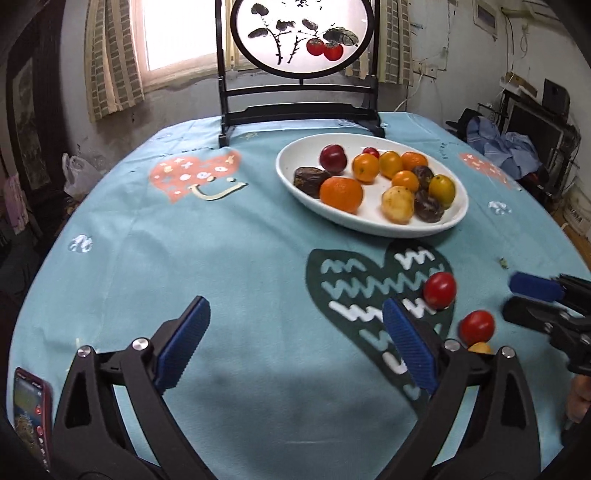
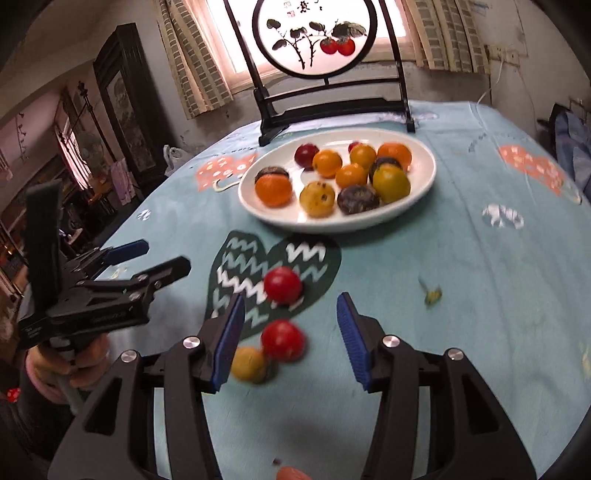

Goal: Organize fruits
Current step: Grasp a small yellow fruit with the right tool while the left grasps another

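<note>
Table under a light blue cloth [image 1: 229, 266], printed with hearts. At the far edge stands a round painted screen [image 1: 301, 35] in a black frame.

White oval plate [image 1: 369, 225] just in front of the screen, already well filled: oranges or tangerines, yellow fruits, dark wrinkled ones, a dark red plum [image 1: 332, 158], a small red one at the back. By my reading most of the sorting is done.

Left gripper [image 1: 295, 339]: jaws spread wide, nothing between them, only bare cloth below.

Right gripper [image 2: 290, 343]: jaws partly open, gripping nothing. The near red tomato [image 2: 282, 339] lies between its pads, untouched as far as I can tell; the picture is blurred here.

Still loose on the cloth, well apart from the plate: far red tomato [image 2: 282, 285] on the dark green heart [image 2: 236, 266], the near tomato, and a small yellow fruit [image 2: 249, 363] touching or just beside it. A reddish thing at the bottom edge of the right view, too cut off to name.

Small yellow-green scrap [image 2: 432, 293] to the right, probably a stem.

Left to do: three fruits at least to the plate.
</note>
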### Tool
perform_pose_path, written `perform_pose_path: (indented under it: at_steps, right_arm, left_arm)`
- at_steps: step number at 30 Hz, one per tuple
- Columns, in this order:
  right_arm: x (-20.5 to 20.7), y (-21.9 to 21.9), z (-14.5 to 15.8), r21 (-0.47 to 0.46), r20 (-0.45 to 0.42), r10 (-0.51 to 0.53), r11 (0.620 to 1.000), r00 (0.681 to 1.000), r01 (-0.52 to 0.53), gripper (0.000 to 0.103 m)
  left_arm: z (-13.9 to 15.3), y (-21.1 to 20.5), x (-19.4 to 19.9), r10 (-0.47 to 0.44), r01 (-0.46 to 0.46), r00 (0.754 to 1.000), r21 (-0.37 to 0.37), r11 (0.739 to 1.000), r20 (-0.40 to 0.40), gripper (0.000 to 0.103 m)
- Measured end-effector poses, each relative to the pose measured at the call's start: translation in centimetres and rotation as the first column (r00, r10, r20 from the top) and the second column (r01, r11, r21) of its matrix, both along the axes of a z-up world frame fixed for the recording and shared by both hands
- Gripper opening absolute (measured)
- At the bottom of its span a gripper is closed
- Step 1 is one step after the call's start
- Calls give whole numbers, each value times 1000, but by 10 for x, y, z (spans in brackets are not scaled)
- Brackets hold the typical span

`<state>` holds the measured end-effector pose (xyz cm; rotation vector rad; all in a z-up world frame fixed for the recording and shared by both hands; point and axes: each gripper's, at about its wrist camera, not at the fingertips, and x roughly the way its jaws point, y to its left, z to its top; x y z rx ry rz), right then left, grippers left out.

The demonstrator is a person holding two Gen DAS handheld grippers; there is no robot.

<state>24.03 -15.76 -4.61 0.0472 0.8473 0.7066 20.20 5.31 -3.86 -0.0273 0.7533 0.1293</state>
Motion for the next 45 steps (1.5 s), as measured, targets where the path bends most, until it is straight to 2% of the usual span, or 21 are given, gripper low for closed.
perform_pose_path:
  at_steps: [2,4,7,9,20,23,24,28,31,34,37,39,41,45]
  right_arm:
    - [-7,-5,-3,29,-39,16,999,999,-14,52]
    - [-12,-3,-7,42,-80,43,998,996,-40,52]
    - [-17,9,-17,-3,-126,65,998,990,-66,50]
    - [-18,14,-19,-3,-144,83,996,986,-84,45]
    - [-4,18,-27,60,-209,74,996,975,-63,39]
    - [-3,17,-27,68,-213,77,996,974,-63,35]
    - [-3,17,-27,71,-216,79,995,973,-65,28]
    - [-5,9,-21,116,-193,80,992,978,-59,27]
    - [-7,-3,-11,162,-148,53,986,988,-29,27]
    - [-7,-15,-4,174,-109,0,985,994,19,27]
    - [-6,-21,0,183,-96,-28,982,995,46,27]
    - [-7,-23,2,187,-83,-31,981,996,47,27]
    - [-7,-23,4,188,-76,-29,981,997,43,27]
    - [-8,-22,4,188,-77,-21,981,997,35,27]
  left_arm:
    - [-1,3,0,2,-2,1000,-10,1000,-6,96]
    - [-1,6,1,-7,6,1000,-49,999,-18,96]
    - [-2,9,2,-20,17,999,-87,996,-36,96]
    - [-1,8,0,-21,19,999,-89,996,-27,96]
    - [7,5,-7,-39,39,999,-104,994,2,96]
    - [6,5,-8,-39,39,999,-102,994,2,96]
    - [6,5,-8,-39,39,999,-100,994,1,96]
    - [5,2,-8,-57,56,998,-103,993,-11,96]
    - [3,-5,-9,-128,124,992,-131,984,-18,96]
    - [2,-25,-13,-248,244,969,-120,962,-18,95]
    - [-4,-51,-18,-365,362,930,-76,929,-36,82]
    - [-9,-61,-16,-403,400,913,-61,915,-66,72]
    - [-13,-63,-14,-418,412,905,-84,908,-83,57]
    - [-17,-63,-8,-452,434,887,-157,887,-99,52]
